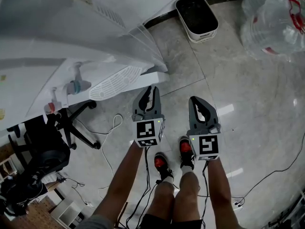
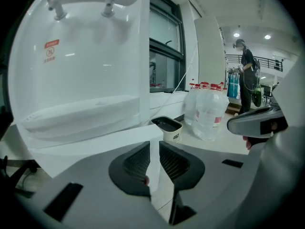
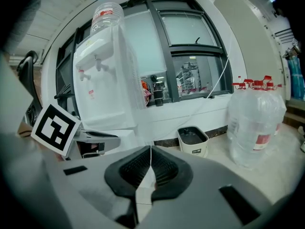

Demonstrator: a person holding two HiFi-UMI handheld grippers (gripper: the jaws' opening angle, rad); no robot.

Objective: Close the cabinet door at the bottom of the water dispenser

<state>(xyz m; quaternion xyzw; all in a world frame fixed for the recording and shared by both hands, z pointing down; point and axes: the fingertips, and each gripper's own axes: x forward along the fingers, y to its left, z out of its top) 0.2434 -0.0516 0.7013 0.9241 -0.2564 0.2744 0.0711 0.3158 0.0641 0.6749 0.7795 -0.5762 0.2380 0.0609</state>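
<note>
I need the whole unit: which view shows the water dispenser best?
Right gripper view: the water dispenser shows from top bottle to lower front. Head view looks down on its taps and drip grille; left gripper view crops it at the taps.

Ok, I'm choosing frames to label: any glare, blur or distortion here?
Head view: bright reflections glare on the glossy floor, and the water dispenser is washed out. Left gripper view: fisheye bending, dark corners. Right gripper view: the window frame bows strongly.

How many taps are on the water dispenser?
2: a red tap on the left of the water dispenser front, a blue tap just right of it. None look hidden.
</note>
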